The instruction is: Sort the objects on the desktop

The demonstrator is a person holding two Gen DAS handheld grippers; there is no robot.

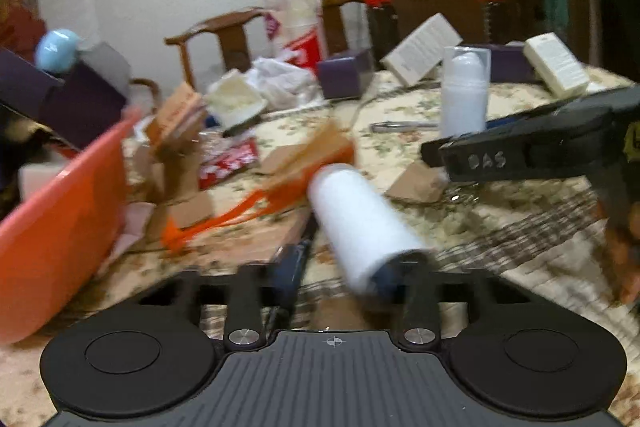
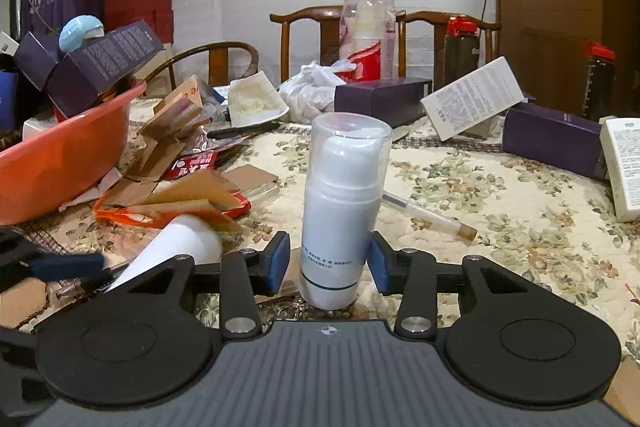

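In the left wrist view a white cylindrical bottle (image 1: 360, 223) lies on its side on the floral tablecloth (image 1: 520, 267), blurred. Its near end rests against the right pad of my left gripper (image 1: 344, 275). The left pad stands clear of it, so the jaws are open around it. In the right wrist view this bottle (image 2: 180, 243) lies at lower left, beside one blue left finger (image 2: 68, 265). A white pump bottle with a clear cap (image 2: 344, 187) stands upright between the pads of my right gripper (image 2: 328, 263), which is open with a gap on the left side. An orange basin (image 2: 60, 155) sits far left.
Cardboard scraps and an orange bag (image 2: 172, 203) lie between the basin and the bottles. A pen (image 2: 428, 215) lies right of the pump bottle. Purple boxes (image 2: 380, 99), white boxes (image 2: 472, 99) and dark red-capped bottles (image 2: 460, 55) crowd the back. Wooden chairs stand behind the table.
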